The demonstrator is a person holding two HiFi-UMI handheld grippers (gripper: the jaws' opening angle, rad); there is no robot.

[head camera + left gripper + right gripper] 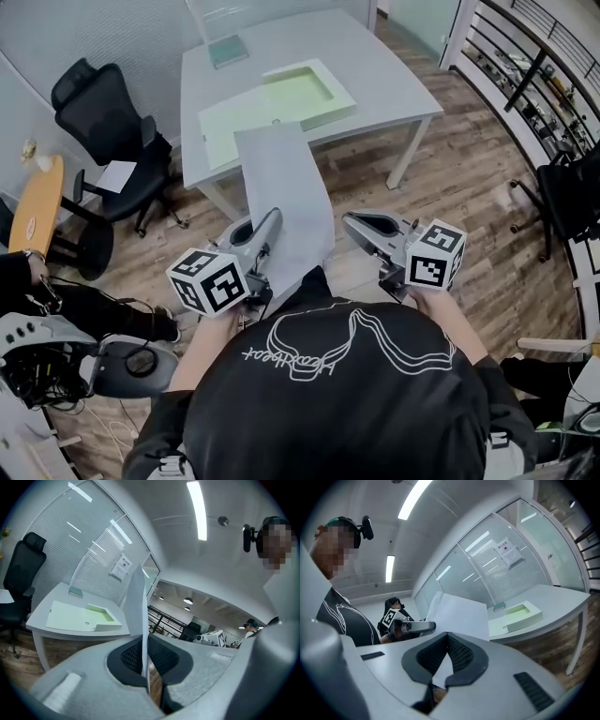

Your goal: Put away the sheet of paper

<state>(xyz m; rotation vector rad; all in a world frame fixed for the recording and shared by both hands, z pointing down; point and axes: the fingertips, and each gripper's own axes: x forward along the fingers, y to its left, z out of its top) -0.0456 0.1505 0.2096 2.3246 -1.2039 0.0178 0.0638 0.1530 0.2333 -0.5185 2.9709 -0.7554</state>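
Note:
A white sheet of paper (281,197) hangs in the air in front of me and reaches toward the white table (375,66). My left gripper (272,223) is shut on its near left edge. In the left gripper view the sheet (136,606) runs edge-on between the pads of the left gripper (145,667). My right gripper (352,223) sits just right of the sheet, its tips together with nothing seen between them. The right gripper view shows the sheet (459,616) face-on beyond the right gripper (447,641), held by the left gripper (426,626). An open pale green box (300,92) lies on the table.
A small teal book (228,49) lies at the table's far side. A black office chair (108,122) stands left of the table, beside a wooden round top (37,206). Another dark chair (572,197) and a railing are at the right. Cables and gear lie on the floor at lower left.

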